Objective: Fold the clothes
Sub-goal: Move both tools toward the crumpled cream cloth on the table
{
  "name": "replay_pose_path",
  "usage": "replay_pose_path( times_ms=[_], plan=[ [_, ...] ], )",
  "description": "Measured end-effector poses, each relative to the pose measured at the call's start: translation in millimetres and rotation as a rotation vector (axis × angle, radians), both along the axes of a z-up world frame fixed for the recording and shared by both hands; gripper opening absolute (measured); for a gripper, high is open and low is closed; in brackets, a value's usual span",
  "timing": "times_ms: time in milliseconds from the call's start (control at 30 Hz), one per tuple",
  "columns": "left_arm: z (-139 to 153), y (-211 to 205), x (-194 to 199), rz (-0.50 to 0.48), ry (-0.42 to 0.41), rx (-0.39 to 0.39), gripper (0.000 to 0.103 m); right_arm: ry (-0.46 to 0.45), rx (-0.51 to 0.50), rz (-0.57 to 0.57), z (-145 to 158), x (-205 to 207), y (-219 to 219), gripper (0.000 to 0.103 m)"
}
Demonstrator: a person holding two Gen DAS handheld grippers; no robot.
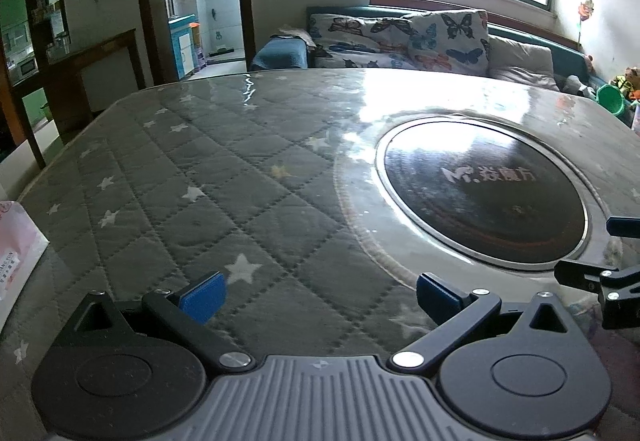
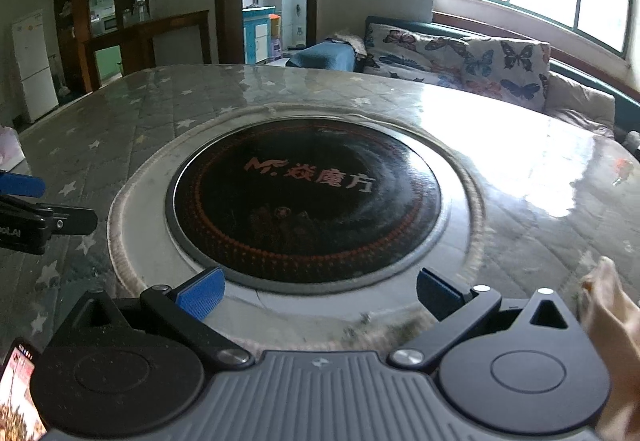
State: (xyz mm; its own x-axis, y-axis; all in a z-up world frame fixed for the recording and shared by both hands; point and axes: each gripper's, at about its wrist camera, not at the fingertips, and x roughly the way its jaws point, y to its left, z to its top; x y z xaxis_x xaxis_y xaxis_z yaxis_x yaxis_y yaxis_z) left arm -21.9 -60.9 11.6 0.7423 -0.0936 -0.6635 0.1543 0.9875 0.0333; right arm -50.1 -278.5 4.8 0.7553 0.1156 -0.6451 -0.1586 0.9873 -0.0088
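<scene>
My left gripper point(image 1: 320, 293) is open, its blue pads wide apart above the grey quilted star-patterned table cover point(image 1: 180, 201), with nothing between them. My right gripper point(image 2: 320, 291) is open too and hovers over the near rim of the round black cooktop point(image 2: 304, 201) set into the table. A pale beige piece of fabric point(image 2: 612, 325) shows only at the lower right edge of the right wrist view, beside the right gripper and not held. Each gripper appears in the other's view: the right one point(image 1: 600, 249) at the right edge, the left one point(image 2: 44, 201) at the left edge.
A white and pink package point(image 1: 16, 249) lies at the table's left edge. A phone point(image 2: 20, 393) with a lit screen sits at the lower left. Beyond the table's far edge stands a sofa with butterfly cushions point(image 1: 440, 37). A glossy sheet covers the table.
</scene>
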Motion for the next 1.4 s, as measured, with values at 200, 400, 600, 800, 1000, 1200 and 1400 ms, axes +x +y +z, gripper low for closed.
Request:
replay_pose_path(
  times_ms=[200, 400, 600, 800, 1000, 1200, 1400],
  plan=[
    [4.3, -17.6, -7.8, -0.037, -0.004, 0.006, 0.103, -0.015, 0.02, -0.034, 9.3, -20.0, -13.6, 0.103],
    [11.9, -41.2, -15.8, -0.095, -0.014, 0.014, 0.103, -0.061, 0.02, -0.057, 18.8, -46.3, -30.3, 0.103],
    [16.8, -70.3, -24.0, -0.167, -0.016, 0.019, 0.103, -0.109, 0.028, -0.093, 28.2, -73.3, -48.1, 0.103],
    [19.5, -98.1, -29.9, -0.235, 0.005, 0.005, 0.103, -0.129, 0.021, -0.131, 36.9, -95.8, -60.4, 0.103],
    [23.2, -124.0, -38.8, -0.305, 0.023, -0.007, 0.103, -0.137, 0.014, -0.181, 43.5, -119.6, -77.4, 0.103],
    [29.6, -146.2, -48.0, -0.355, 0.037, -0.015, 0.103, -0.121, 0.007, -0.248, 46.4, -138.2, -95.5, 0.103],
    [31.7, -167.1, -60.7, -0.397, 0.039, 0.014, 0.103, -0.125, 0.026, -0.313, 45.0, -156.3, -114.2, 0.103]
  ],
)
